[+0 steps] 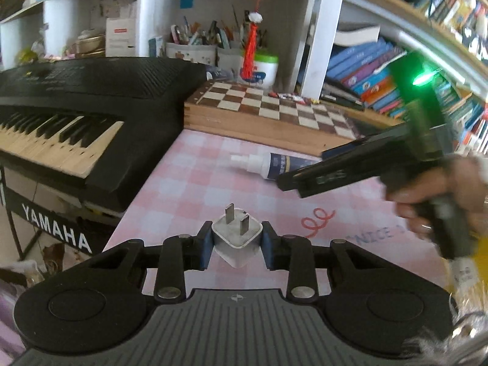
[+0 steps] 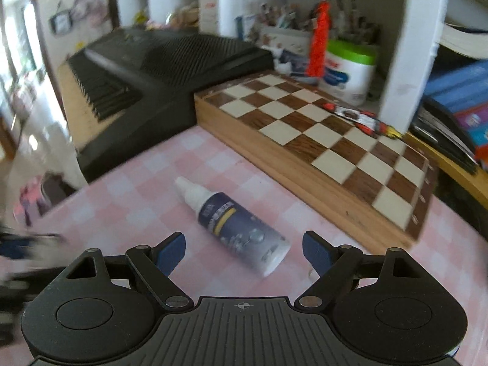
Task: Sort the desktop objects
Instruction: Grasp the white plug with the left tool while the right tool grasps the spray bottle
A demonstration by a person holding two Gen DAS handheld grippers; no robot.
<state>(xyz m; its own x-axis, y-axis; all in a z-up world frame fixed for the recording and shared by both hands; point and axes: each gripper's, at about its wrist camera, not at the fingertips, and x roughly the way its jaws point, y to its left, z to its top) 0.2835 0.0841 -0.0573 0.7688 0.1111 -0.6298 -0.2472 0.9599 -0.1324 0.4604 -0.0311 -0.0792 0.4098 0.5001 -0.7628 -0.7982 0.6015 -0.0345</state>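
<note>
Up close, the white plug adapter [image 1: 237,244] sits pinched between the blue pads [image 1: 206,245] of the left gripper [image 1: 237,245], its two flat metal prongs pointing up and away, held just above the pink checked tablecloth [image 1: 189,189]. The right gripper [image 2: 243,251] has its fingers spread wide, hovering low over the cloth with the small spray bottle [image 2: 236,224] lying on its side between and just ahead of them, white nozzle aimed away, dark blue label with a yellow band facing up. From the left wrist view that right gripper comes in from the right edge, a hand [image 1: 433,201] wrapped round its handle and a green light glowing on top. Just beyond the bottle lies the wooden chessboard [image 2: 317,131], touching the black Yamaha keyboard [image 1: 76,106] beside it. Further back, pen holders [image 1: 198,52] stand crammed with pens and brushes, next to a green-lidded white tub [image 2: 350,73], with a red tassel [image 2: 320,39] hanging in front.
</note>
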